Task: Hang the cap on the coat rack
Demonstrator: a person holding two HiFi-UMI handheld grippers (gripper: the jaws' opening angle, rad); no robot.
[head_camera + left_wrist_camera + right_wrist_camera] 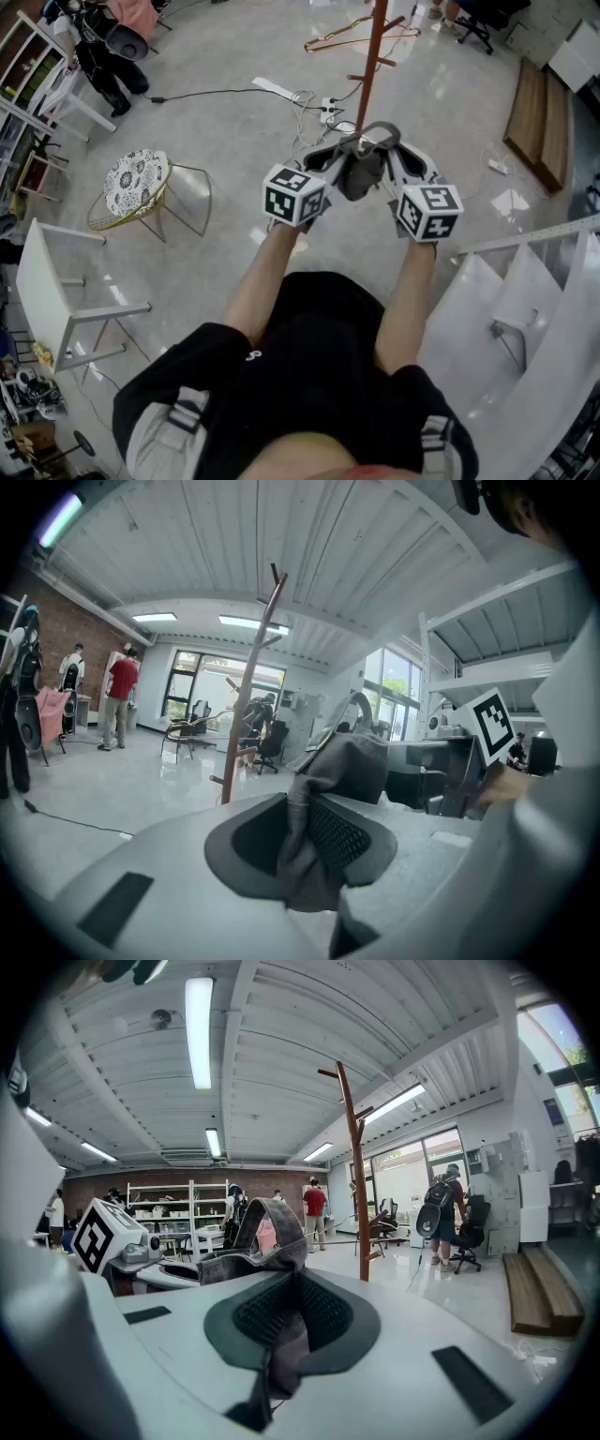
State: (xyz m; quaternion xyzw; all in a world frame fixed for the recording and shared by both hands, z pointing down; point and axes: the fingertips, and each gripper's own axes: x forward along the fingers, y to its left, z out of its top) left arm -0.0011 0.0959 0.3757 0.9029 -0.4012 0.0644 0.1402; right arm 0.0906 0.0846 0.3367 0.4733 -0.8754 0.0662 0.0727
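A grey cap (361, 161) hangs stretched between both grippers in front of the brown coat rack (372, 56). My left gripper (330, 178) is shut on the cap's fabric (323, 803) at its left side. My right gripper (392, 178) is shut on the cap's other edge (272, 1269), with the strap arching up above the jaws. The coat rack pole (248, 682) rises just beyond the cap, with short pegs near its top (349, 1110). The cap is held close to the pole's lower part in the head view.
A round patterned stool (136, 183) stands to the left on the floor. Cables and a power strip (314, 105) lie by the rack's foot. White shelving (534, 309) is at the right, a white table (56, 291) at the left. People stand far off in the room.
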